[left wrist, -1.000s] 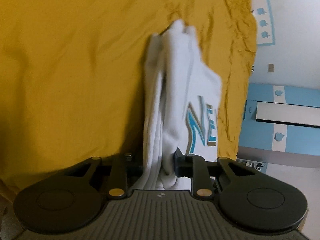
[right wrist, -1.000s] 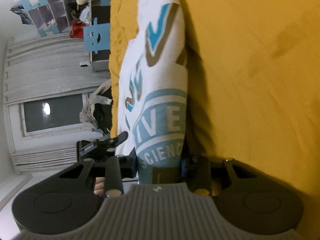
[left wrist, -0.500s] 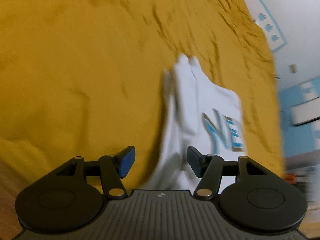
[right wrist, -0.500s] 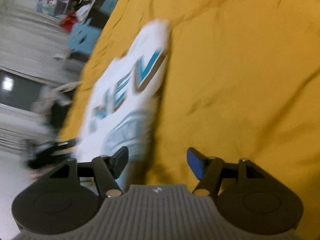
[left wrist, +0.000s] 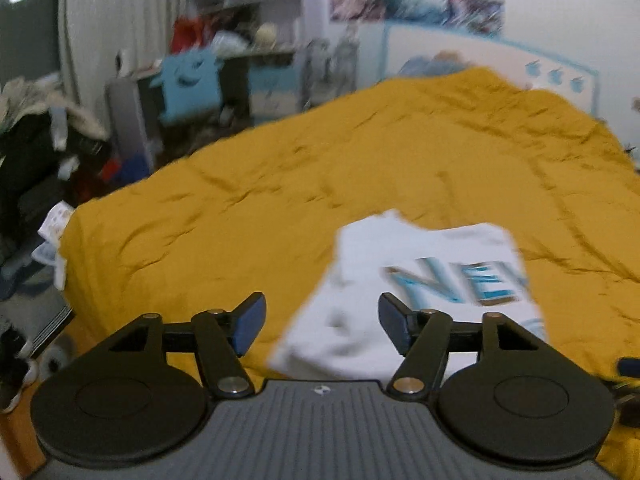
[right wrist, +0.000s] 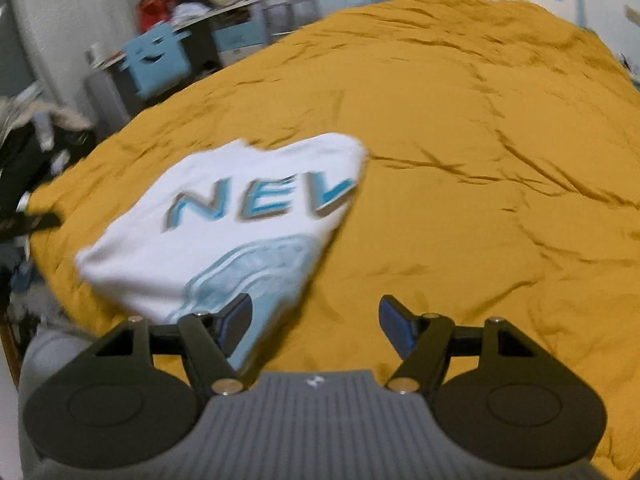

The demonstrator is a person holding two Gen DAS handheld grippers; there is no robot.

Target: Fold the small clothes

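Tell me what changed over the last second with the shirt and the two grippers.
Both grippers let go: a second ago each was clamped on the folded white shirt, held up off the bedspread. Now the left gripper and right gripper are open and pulled back, and the shirt lies flat on the bedspread, print side up. The shirt stayed folded, and the bedspread looks unchanged.

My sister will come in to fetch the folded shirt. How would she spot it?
Look at the bed's big mustard blanket. The shirt lies folded near its edge. It is the only white thing there, with blue letters "NEV" printed on top.
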